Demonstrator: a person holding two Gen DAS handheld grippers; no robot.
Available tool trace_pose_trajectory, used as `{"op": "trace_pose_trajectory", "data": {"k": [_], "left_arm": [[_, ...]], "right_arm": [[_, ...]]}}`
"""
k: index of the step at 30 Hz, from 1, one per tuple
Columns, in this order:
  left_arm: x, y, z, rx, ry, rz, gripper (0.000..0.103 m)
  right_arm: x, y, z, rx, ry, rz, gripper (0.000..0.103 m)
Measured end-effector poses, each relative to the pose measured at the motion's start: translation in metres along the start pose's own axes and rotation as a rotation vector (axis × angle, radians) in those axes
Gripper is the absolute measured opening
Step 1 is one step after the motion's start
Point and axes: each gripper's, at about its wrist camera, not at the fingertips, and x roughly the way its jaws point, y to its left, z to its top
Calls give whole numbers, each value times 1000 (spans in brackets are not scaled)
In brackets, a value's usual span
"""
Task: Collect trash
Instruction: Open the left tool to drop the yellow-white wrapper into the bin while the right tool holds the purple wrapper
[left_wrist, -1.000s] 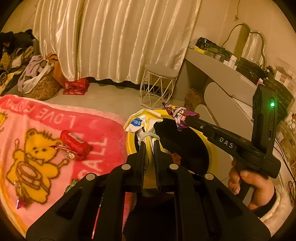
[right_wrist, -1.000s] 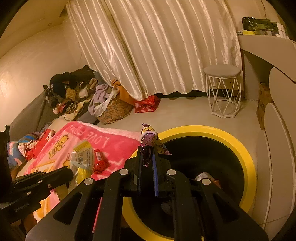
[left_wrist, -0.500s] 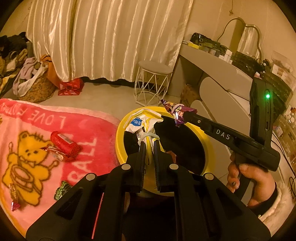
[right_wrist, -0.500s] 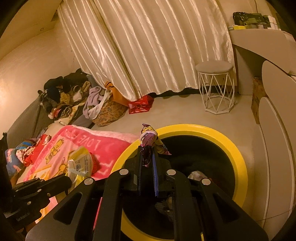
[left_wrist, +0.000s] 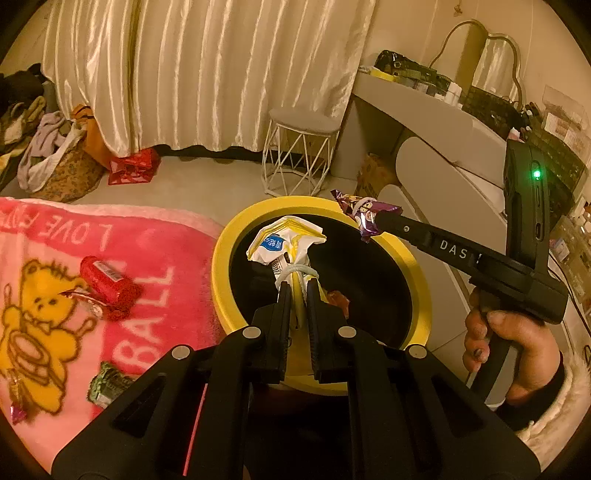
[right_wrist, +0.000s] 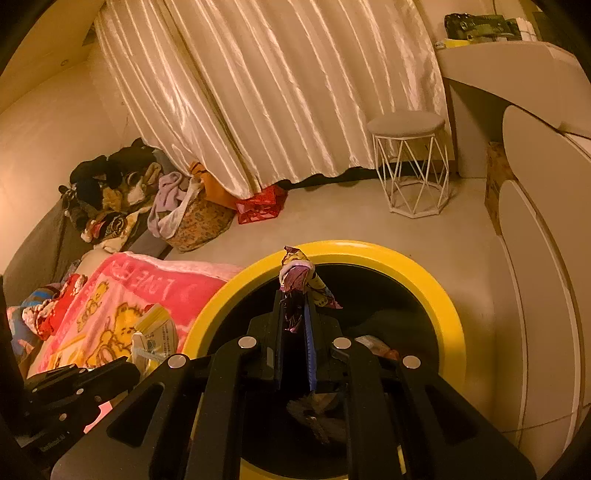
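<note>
Yellow-rimmed bin (left_wrist: 221, 266) stands on the pale floor, against the edge of a pink blanket (left_wrist: 155, 251); dark inside, a few scraps at the bottom.

Left gripper (left_wrist: 297, 286): fingers pressed together, pinching a crumpled white-and-yellow packet (left_wrist: 284, 242) tied with a pale band. Packet sticks up past the fingertips, over the bin's mouth.

Right gripper (right_wrist: 293, 299): fingers drawn close, pinching a purple candy wrapper (right_wrist: 297, 275). Wrapper is over the bin, near the far rim. A hand (left_wrist: 509, 343) in a fluffy-cuffed sleeve grips this tool's handle; green light lit on its upright part.

On the blanket, beside the bin: a red wrapper (left_wrist: 107, 284) on the yellow bear print, a dark green wrapper (left_wrist: 107, 384) nearer the lower edge, a small pinkish piece (left_wrist: 16, 411) at the far left edge.

Beyond: white wire stool (left_wrist: 299, 155) on the floor, satin curtain (left_wrist: 207, 74) behind it, red bag (left_wrist: 133, 170) at the curtain's hem, heap of clothes (right_wrist: 110, 192) to the left, cluttered pale vanity (left_wrist: 424, 107) to the right.
</note>
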Motion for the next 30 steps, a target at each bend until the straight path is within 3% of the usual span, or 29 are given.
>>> {"op": "trace_pose_trajectory", "data": {"k": [25, 28, 30], "left_arm": [[43, -8, -2, 8, 53, -31, 8], [41, -3, -3, -17, 51, -19, 25], [37, 0, -4, -29, 38, -11, 33]], "right_arm": [[15, -25, -5, 38, 49, -29, 11], [17, -25, -4, 54, 52, -34, 12], [16, -26, -5, 58, 47, -38, 20]]}}
